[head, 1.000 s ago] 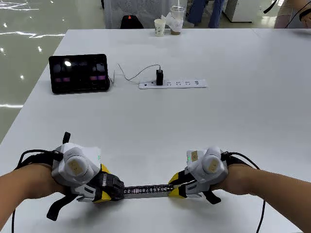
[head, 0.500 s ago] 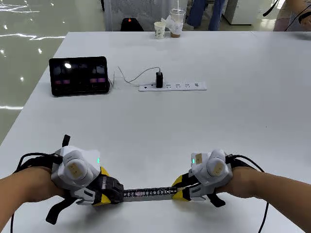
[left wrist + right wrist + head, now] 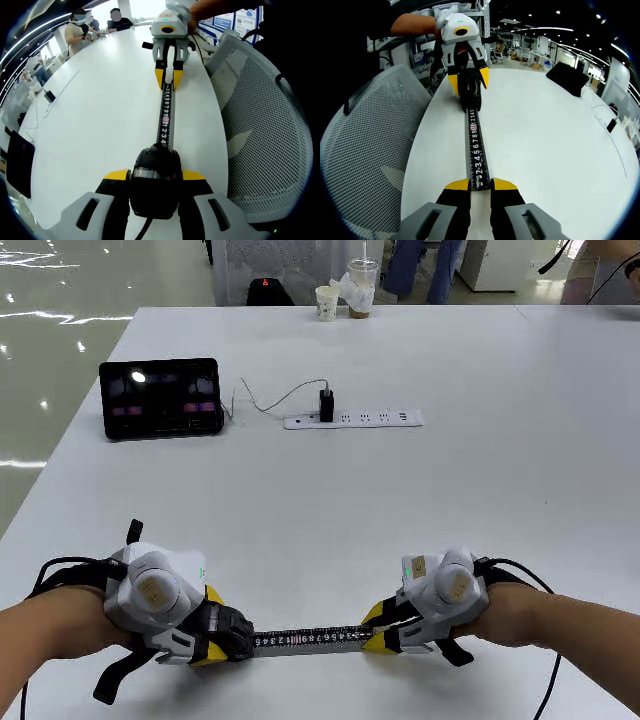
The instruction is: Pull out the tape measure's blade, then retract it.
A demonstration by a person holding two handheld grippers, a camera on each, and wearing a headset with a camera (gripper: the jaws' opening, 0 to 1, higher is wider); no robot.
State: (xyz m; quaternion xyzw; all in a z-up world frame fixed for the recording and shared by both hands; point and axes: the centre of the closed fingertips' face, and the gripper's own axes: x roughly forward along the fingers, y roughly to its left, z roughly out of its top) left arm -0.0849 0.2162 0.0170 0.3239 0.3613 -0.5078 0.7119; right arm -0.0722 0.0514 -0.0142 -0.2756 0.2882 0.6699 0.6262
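Got my left tool (image 3: 222, 632) clamped round the tape measure case (image 3: 156, 180) and my right tool (image 3: 481, 184) pinching the pulled-out blade (image 3: 310, 639) by its tip.

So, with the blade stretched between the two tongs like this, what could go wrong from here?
1. The right tongs pinch only the very end of the blade; if it slips, the blade would likely snap back toward the case in the left tongs.
2. All this sits close to the table edge by the person, so a released case might drop off.
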